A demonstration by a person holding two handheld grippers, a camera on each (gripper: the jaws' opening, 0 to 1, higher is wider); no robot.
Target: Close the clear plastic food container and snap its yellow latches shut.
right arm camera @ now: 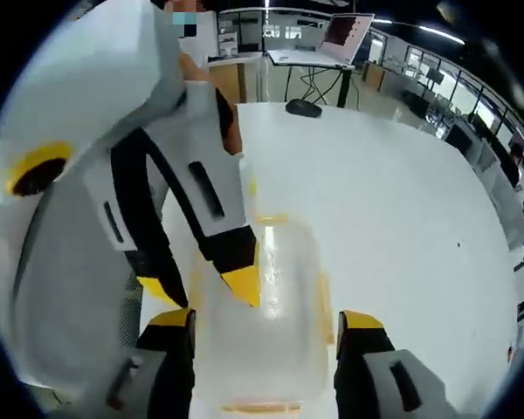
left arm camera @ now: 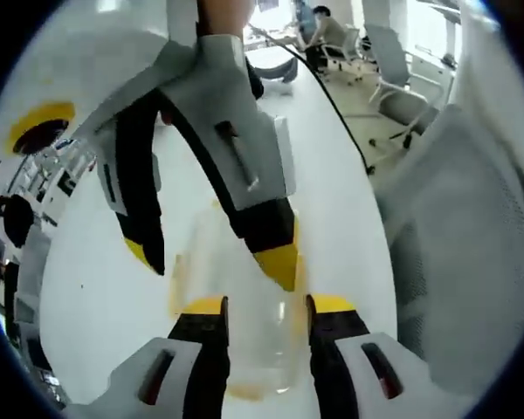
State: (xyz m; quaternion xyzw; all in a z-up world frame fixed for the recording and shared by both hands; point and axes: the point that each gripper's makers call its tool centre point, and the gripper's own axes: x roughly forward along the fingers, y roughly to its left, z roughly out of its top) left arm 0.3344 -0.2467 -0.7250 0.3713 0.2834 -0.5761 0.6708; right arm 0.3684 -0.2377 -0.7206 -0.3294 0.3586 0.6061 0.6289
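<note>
Straddling the clear container (right arm camera: 262,305) mid-bench, both open hand-held grippers (left arm camera: 266,305) (right arm camera: 266,319) hover; probably light, slippery; press yellow latches (right arm camera: 325,305).

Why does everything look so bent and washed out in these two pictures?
Both views are fisheye, so straight edges curve. In the left gripper view, the clear container nearly vanishes against the bright white table. In the right gripper view, the container looks hazy, and the left gripper is close and soft-edged.

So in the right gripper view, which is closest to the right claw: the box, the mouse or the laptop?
1. Box, between the right claw tips.
2. Mouse, far up the white table.
3. Laptop, beyond the table, at the top.
</note>
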